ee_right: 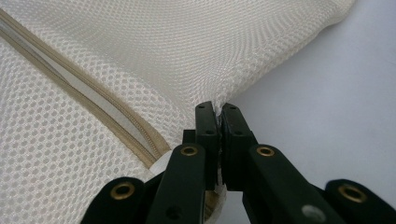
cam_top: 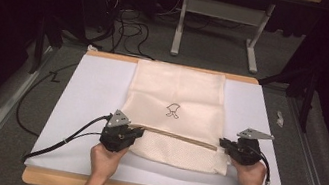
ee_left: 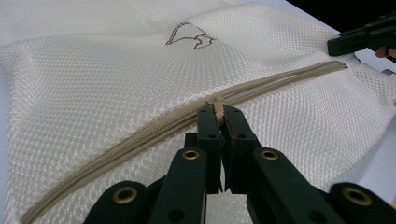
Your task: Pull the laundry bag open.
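Bag: cream mesh laundry bag (cam_top: 175, 109) lies flat on the white table (cam_top: 87, 89), stretched between the two tools.
Zipper: tan zipper (ee_left: 140, 133) runs across the mesh from the left tool toward the right one.
Left tool: left tool (ee_left: 218, 112) is clamped on the zipper pull (ee_left: 217, 110), mesh spread ahead of its tips.
Right tool: right tool (ee_right: 218, 112) is pinched on the bag's edge, zipper end just beside its jaws, bare table on the other side.
Marking: small dark outline emblem (ee_left: 189, 35) sits beyond the left tool; no readable lettering.
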Demonstrator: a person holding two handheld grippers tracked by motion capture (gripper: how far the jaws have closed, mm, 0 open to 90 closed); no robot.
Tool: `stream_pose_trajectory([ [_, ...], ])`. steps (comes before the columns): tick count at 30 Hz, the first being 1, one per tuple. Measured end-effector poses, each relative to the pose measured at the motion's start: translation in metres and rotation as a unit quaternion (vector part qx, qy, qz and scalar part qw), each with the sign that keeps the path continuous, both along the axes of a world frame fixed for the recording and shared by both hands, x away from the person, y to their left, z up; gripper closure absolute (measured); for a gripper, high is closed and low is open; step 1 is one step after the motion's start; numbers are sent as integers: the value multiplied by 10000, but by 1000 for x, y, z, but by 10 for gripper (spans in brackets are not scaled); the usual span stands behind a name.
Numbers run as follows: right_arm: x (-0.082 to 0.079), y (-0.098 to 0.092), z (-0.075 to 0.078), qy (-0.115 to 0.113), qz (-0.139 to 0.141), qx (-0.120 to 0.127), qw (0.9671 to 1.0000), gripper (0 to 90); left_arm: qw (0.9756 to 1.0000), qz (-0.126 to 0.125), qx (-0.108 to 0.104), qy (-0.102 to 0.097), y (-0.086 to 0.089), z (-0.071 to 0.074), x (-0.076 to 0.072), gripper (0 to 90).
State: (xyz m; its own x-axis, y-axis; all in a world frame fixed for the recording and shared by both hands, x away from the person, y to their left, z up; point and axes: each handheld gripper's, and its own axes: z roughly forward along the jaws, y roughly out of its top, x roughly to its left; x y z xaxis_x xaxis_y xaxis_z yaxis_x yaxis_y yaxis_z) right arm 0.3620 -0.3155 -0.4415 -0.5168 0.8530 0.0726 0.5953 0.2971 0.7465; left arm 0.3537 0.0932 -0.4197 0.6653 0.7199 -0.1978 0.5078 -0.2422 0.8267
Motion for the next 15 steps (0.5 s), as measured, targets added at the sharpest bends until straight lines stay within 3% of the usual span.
stream_pose_trajectory([
  [4,0,1,1,-3,-22,-5,10000,885,9999,80,-75,0,5,1,1,871],
  [15,0,1,3,-43,-17,29,10000,885,9999,130,-34,-58,10,5,0,871],
])
